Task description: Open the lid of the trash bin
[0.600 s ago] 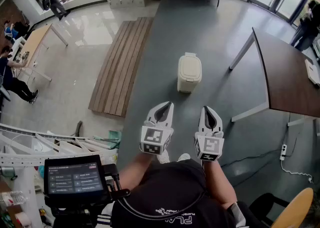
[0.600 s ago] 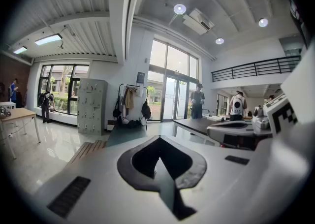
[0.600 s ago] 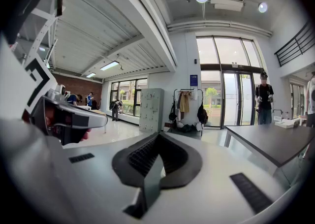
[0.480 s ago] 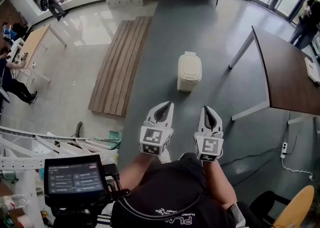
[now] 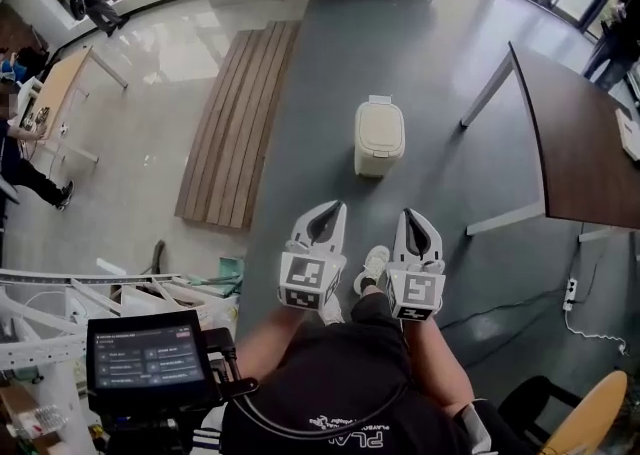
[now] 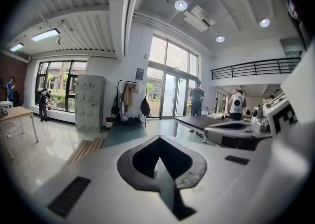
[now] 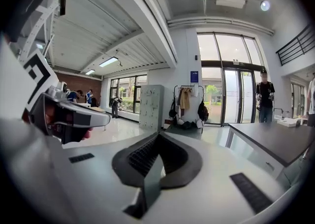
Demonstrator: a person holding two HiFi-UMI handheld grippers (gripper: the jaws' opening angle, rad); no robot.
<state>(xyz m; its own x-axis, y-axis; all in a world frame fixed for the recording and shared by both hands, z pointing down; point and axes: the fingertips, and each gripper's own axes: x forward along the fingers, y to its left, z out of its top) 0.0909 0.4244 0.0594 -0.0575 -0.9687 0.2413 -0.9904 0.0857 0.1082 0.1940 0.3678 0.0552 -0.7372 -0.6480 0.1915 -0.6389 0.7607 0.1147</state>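
Approach step, by my reading; no contact yet. The trash bin (image 5: pixel 379 139) stands upright on the grey floor (image 5: pixel 330 83), ahead of the person and well apart from both claws, with its cream lid (image 5: pixel 380 129) down. Left claw (image 5: pixel 333 211): jaws together, tips meeting, nothing between them. Right claw (image 5: pixel 414 215): likewise closed and empty. They sit side by side, pointing toward the bin; neither gripper view shows it. A shoe (image 5: pixel 374 265) shows between them. The next move probably calls for closing the gap, lowering one claw to the lid's near edge and lifting it.
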